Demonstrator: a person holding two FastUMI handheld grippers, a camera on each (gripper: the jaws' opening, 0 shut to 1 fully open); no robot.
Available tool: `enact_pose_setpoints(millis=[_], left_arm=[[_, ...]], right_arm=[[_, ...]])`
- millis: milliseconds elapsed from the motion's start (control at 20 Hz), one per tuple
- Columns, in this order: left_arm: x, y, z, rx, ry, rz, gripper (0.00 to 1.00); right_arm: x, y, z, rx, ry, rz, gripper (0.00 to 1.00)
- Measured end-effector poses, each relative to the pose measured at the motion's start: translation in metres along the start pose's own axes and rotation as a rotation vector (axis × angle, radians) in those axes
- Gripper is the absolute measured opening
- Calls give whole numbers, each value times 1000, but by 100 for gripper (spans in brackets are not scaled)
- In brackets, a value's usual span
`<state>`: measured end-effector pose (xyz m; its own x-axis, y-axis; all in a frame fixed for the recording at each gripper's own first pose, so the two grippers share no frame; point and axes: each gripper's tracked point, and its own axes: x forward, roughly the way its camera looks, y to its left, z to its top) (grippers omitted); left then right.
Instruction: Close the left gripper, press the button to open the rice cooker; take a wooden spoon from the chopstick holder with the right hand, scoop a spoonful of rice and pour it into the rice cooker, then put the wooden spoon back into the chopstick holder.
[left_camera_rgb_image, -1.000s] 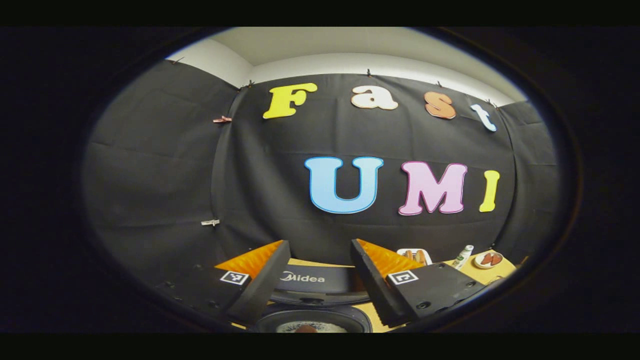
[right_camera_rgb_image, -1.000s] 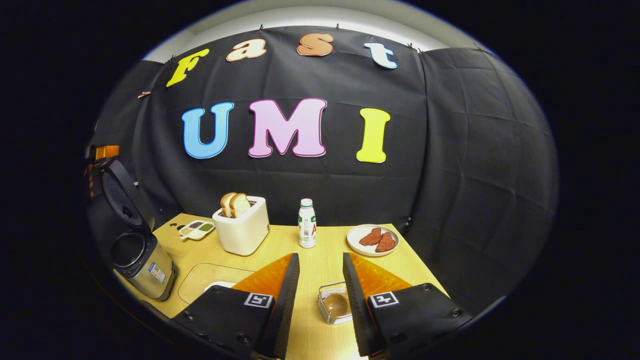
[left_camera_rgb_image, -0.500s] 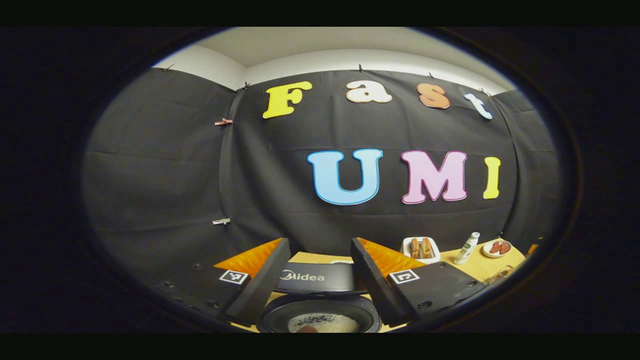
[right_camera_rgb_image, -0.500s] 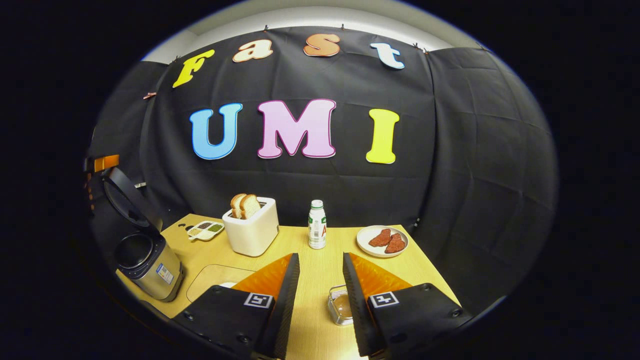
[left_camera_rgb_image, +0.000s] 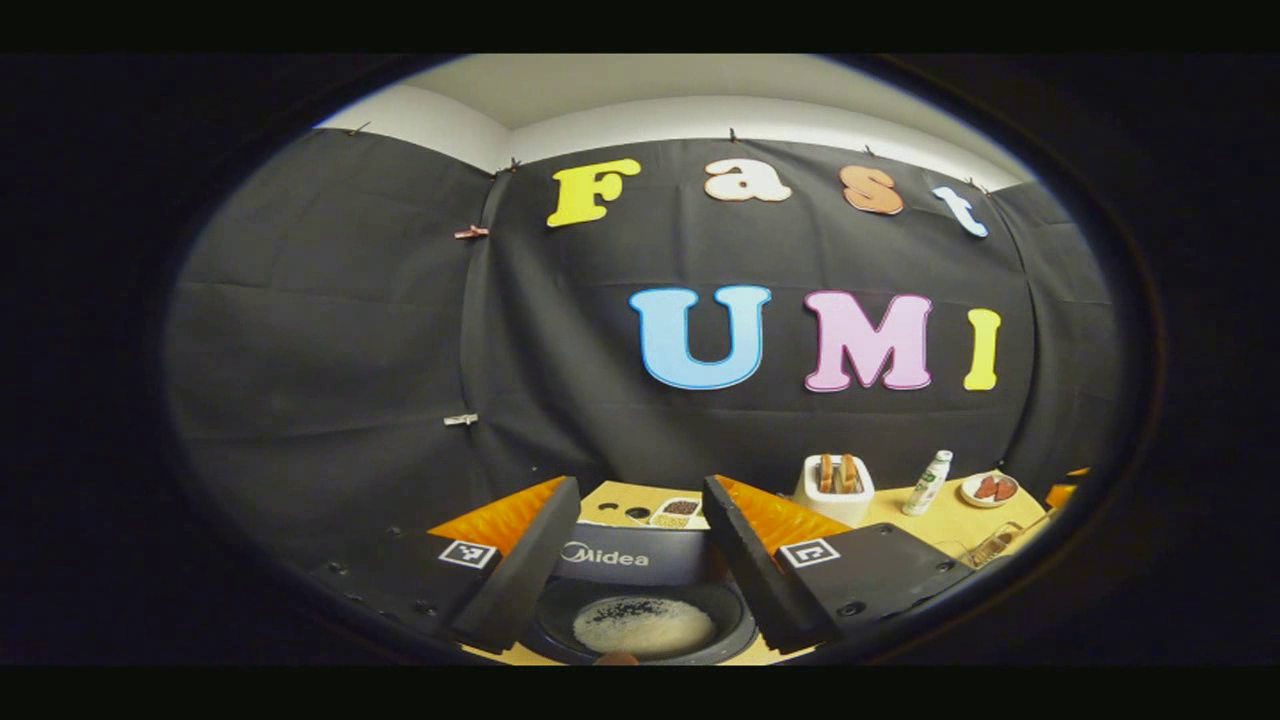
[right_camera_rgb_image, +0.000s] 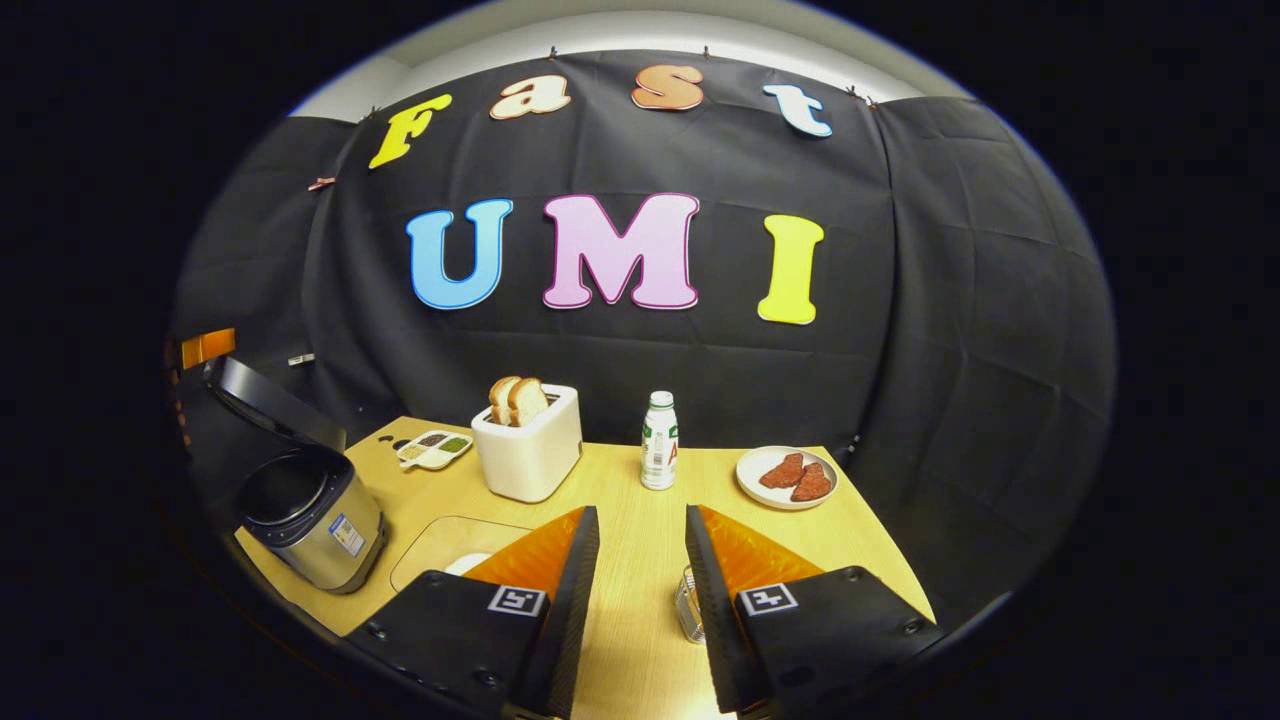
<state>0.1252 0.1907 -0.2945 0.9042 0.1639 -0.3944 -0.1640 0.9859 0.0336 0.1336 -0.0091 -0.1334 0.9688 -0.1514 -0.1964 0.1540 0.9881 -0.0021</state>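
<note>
On the desk (right_camera_rgb_image: 640, 600) the rice cooker (right_camera_rgb_image: 315, 515) is seen at the far left with its lid raised, framed by the released, empty jaws of the left gripper (left_camera_rgb_image: 640, 495), while the toaster (right_camera_rgb_image: 528, 455), bottle (right_camera_rgb_image: 659, 440) and plate (right_camera_rgb_image: 785, 478) are ranged rightward beyond the right gripper (right_camera_rgb_image: 640, 525), its jaws likewise released and empty.

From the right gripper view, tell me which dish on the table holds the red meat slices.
The round white plate right of the bottle; the divided tray holds grains.
</note>
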Motion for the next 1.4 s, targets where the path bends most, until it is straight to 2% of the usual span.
enact_pose_setpoints(millis=[500,850,1000,1300,1400], left_arm=[[-49,7,-84,-6,86,59,85],[-59,7,-116,-8,128,73,86],[-61,10,-128,-41,140,85,85],[-67,10,-171,-38,192,76,85],[-66,9,-172,-35,186,70,86]], right_arm=[[-6,12,-12,-15,24,39,55],[-11,23,-10,-24,20,61,55],[-12,26,-10,-22,19,62,55],[-13,24,-12,-22,22,53,55],[-12,25,-12,-18,25,51,55]])
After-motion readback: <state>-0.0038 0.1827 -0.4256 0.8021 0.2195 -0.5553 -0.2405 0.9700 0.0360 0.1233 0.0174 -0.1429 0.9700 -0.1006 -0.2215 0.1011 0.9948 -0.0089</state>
